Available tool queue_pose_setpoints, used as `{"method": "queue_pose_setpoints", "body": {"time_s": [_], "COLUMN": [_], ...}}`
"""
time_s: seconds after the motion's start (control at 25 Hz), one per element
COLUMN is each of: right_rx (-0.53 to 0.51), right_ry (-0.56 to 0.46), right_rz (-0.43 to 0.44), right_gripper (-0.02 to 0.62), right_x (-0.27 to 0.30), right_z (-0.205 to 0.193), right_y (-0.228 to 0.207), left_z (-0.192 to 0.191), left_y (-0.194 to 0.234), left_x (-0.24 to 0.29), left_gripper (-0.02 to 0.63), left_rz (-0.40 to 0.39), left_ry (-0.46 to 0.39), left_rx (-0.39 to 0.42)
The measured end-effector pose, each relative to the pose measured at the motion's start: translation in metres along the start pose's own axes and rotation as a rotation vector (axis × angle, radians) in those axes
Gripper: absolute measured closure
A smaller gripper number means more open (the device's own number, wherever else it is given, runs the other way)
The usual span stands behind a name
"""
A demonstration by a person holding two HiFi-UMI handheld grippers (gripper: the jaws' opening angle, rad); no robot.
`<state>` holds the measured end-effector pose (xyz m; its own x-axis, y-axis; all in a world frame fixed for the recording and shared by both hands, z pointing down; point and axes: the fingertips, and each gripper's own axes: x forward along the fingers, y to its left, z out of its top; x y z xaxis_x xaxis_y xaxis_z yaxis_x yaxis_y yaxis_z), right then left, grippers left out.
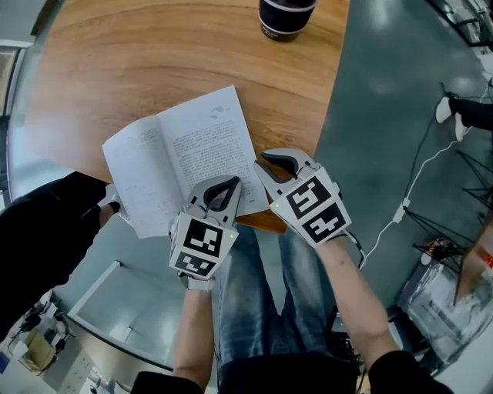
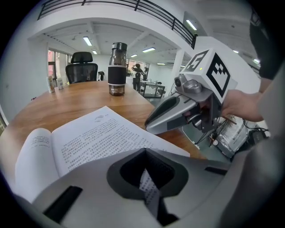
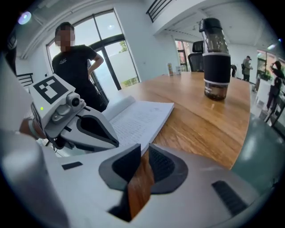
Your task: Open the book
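Note:
The book (image 1: 181, 158) lies open on the round wooden table (image 1: 115, 69), printed pages up, near the table's front edge. My left gripper (image 1: 229, 183) hovers over the lower right corner of the right page (image 2: 98, 133); its jaws stand together at the tips with nothing between them, and the page shows below them. My right gripper (image 1: 263, 159) is just beside the book's right edge (image 3: 138, 118), above bare wood. Its jaws stand a narrow gap apart and hold nothing. In the left gripper view, the right gripper (image 2: 150, 126) is close by on the right.
A dark bottle (image 1: 286, 17) with a clear top stands at the table's far side. A person in black (image 3: 73, 67) stands close to the table's left. An office chair (image 2: 82, 67) is at the far end. The table's curved edge runs just under both grippers.

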<state>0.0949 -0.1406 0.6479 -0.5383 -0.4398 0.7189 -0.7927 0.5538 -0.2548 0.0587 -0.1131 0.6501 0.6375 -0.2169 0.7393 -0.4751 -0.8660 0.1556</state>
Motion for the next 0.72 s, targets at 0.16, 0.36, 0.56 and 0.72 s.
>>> {"method": "queue_pose_setpoints", "body": {"time_s": [0.16, 0.36, 0.56, 0.72], "right_rx": [0.010, -0.003, -0.119, -0.161], "right_ry": [0.011, 0.027, 0.057, 0.072], "right_rz": [0.003, 0.005, -0.039, -0.084], "right_gripper": [0.565, 0.565, 0.566, 0.566], "right_x": [0.0035, 0.0007, 0.0010, -0.0032], "right_z": [-0.0016, 0.0003, 0.0014, 0.0023], "right_y": [-0.0006, 0.0014, 0.0029, 0.0004], "left_z": [-0.0023, -0.0040, -0.0044, -0.0026], "left_y": [-0.0006, -0.0030, -0.0020, -0.0048], "left_x": [0.0018, 0.0014, 0.0062, 0.0068], "left_gripper": [0.599, 0.600, 0.600, 0.599], "left_rz": [0.000, 0.004, 0.007, 0.005], "left_ry": [-0.003, -0.003, -0.008, -0.010], "left_rx": [0.002, 0.003, 0.006, 0.004]}}
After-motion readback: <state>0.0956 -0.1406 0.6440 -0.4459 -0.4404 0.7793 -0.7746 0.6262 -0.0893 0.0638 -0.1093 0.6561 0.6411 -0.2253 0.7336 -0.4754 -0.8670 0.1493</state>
